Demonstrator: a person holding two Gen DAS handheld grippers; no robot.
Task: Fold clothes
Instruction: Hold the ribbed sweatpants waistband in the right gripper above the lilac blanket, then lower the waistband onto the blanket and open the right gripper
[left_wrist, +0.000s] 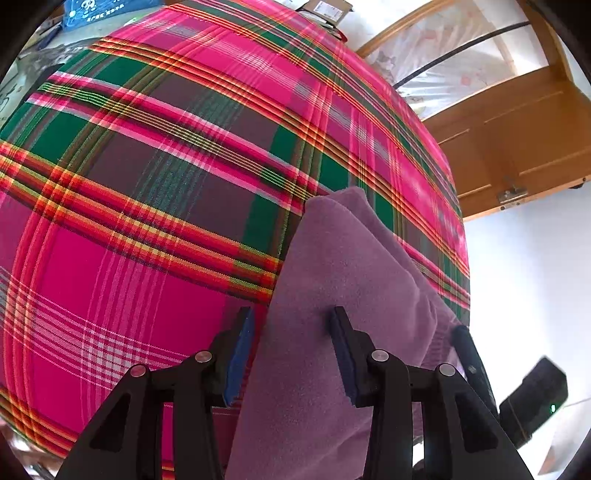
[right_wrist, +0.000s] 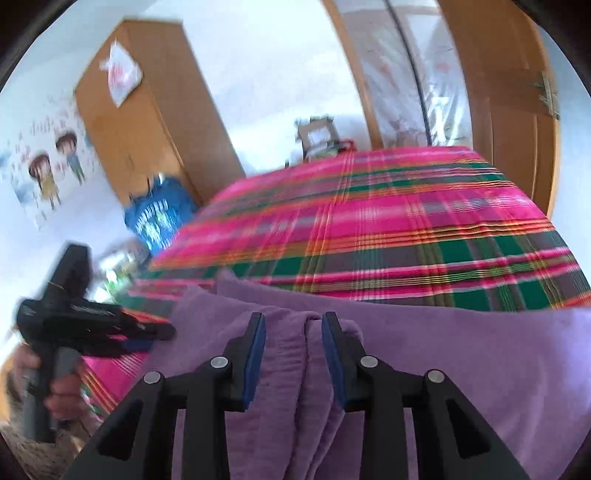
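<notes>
A purple fleece garment (left_wrist: 332, 280) lies bunched on the pink plaid bedspread (left_wrist: 147, 177). My left gripper (left_wrist: 291, 321) is open, its jaws apart over the garment's left edge, with purple cloth between the fingers. In the right wrist view the garment (right_wrist: 443, 350) spreads across the near bed edge. My right gripper (right_wrist: 293, 325) is open above its folds, which run between the blue pads (right_wrist: 258, 347). The left gripper (right_wrist: 110, 328) shows there at the left, hand-held. The right gripper's finger (left_wrist: 469, 354) shows in the left wrist view, by the garment's right side.
The plaid bedspread (right_wrist: 406, 221) covers a bed. A wooden wardrobe (right_wrist: 147, 122) and a blue bag (right_wrist: 159, 218) stand to the left. A wooden door (left_wrist: 517, 140) is at the right. A cardboard box (right_wrist: 317, 136) sits beyond the bed.
</notes>
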